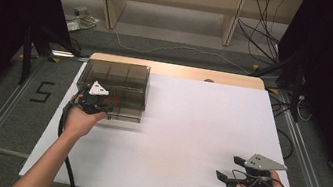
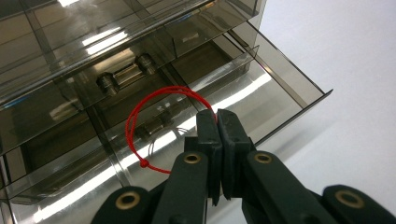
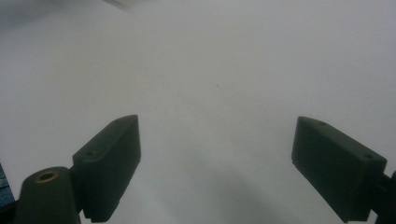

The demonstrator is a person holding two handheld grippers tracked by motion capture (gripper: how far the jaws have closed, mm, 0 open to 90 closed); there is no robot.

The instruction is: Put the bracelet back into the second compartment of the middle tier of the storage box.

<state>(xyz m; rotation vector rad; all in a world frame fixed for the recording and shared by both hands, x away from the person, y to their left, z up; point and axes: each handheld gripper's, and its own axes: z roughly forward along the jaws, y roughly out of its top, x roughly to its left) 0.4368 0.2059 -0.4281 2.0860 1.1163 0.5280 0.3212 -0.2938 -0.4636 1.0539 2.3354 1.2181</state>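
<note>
The left gripper covers the front edge of the smoked plastic drawer box in the high view, at the table's ten o'clock. In the left gripper view the box is cut off at the top and left edges. The red string loop runs behind the closed jaws at three o'clock; its end is hidden. Compartment contents are too dim to identify.

Glossy smoked-plastic organizer box (reflective); matt white table.
</note>
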